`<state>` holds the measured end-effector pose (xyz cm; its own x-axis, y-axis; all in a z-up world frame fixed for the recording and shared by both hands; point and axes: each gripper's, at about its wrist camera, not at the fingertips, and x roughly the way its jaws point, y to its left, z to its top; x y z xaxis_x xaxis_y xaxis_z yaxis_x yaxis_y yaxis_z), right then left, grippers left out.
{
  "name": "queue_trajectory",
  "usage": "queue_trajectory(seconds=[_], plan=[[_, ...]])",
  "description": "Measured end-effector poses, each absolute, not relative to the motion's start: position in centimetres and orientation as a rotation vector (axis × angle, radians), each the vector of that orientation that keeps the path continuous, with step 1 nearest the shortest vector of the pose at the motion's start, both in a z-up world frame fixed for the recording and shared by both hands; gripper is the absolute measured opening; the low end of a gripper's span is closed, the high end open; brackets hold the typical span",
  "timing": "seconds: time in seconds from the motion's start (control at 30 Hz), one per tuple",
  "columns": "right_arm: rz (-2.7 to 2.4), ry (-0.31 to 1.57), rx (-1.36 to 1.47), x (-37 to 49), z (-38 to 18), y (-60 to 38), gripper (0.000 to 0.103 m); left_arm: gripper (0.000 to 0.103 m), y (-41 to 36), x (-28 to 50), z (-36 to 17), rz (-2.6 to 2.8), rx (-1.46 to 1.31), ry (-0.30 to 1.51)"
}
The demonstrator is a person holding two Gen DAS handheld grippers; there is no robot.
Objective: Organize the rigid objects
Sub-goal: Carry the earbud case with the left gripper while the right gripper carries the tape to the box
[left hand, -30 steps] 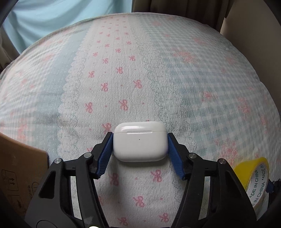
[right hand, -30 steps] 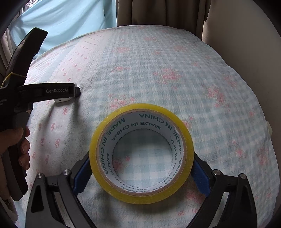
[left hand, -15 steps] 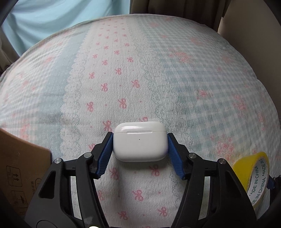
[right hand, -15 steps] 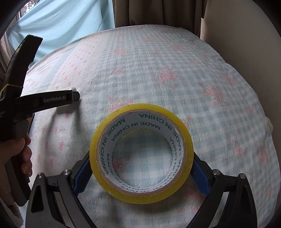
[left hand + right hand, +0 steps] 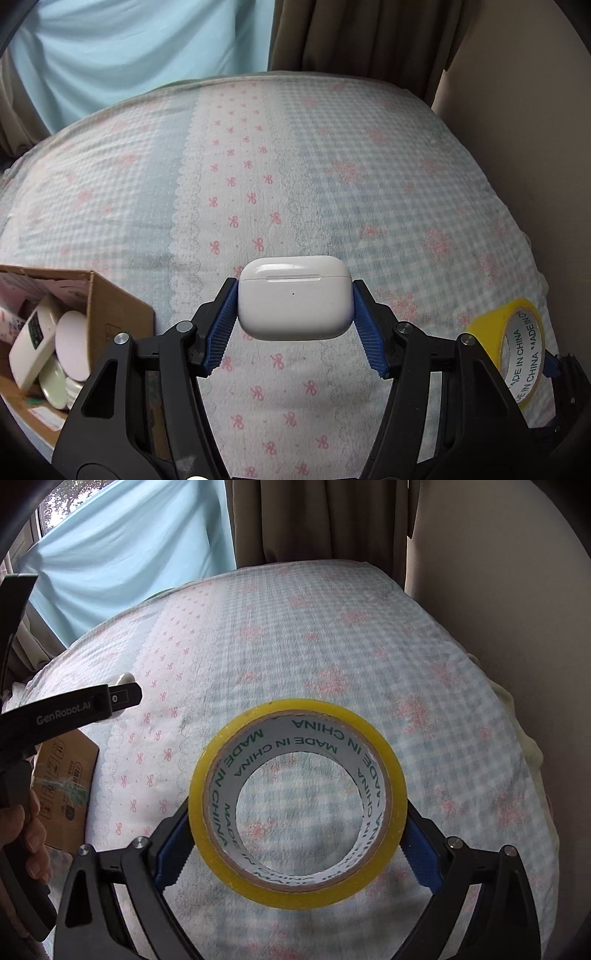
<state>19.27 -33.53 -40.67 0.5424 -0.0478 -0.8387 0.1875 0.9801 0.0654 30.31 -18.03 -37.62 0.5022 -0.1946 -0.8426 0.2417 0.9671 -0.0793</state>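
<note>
My left gripper (image 5: 293, 314) is shut on a white earbud case (image 5: 293, 297) and holds it above the bed. My right gripper (image 5: 297, 829) is shut on a yellow tape roll (image 5: 297, 786) with "MADE IN CHINA" printed inside, also held above the bed. The tape roll shows at the right edge of the left wrist view (image 5: 517, 350). The left gripper shows at the left of the right wrist view (image 5: 74, 709), with the case tip (image 5: 123, 679) peeking past it.
An open cardboard box (image 5: 110, 306) stands at the lower left on the bed, holding several white and pale objects (image 5: 48, 343); it also shows in the right wrist view (image 5: 66, 775). The patterned bedspread (image 5: 295, 166) stretches ahead. Curtains (image 5: 369, 37) and a beige wall (image 5: 498, 572) bound the far side.
Both grippers have risen and pulled back from the bed with their objects still held. The open cardboard box and its contents have come into the left wrist view.
</note>
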Motion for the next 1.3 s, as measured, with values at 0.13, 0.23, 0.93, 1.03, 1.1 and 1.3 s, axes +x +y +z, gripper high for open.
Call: queue_trajectory(seconds=[0.13,0.23,0.93,1.03,1.1,1.3], plan=[[-0.142,0.980,0.155,18.9,-36.9,-33.6,0.096,0.057,-16.3,28.9,-33.1,-0.261,0.044,0.982],[-0.142,0.956,0.128,18.8,-33.7,-33.0,0.096,0.057,-14.3,28.0,-30.3,-0.258,0.019,0.973],[-0.051,0.904,0.098,19.4,-20.5,-13.9,0.096,0.057,10.3,23.5,-19.6,-0.188,0.025,0.927],[-0.012,0.914,0.089,20.2,-20.7,-10.2,0.096,0.057,13.9,23.1,-20.1,-0.171,0.023,0.941],[0.007,0.928,0.098,20.7,-21.1,-8.1,0.096,0.057,15.8,23.1,-20.3,-0.166,0.026,0.950],[0.015,0.998,0.164,22.6,-23.3,-3.7,0.096,0.057,20.0,24.2,-22.7,-0.190,0.042,1.000]])
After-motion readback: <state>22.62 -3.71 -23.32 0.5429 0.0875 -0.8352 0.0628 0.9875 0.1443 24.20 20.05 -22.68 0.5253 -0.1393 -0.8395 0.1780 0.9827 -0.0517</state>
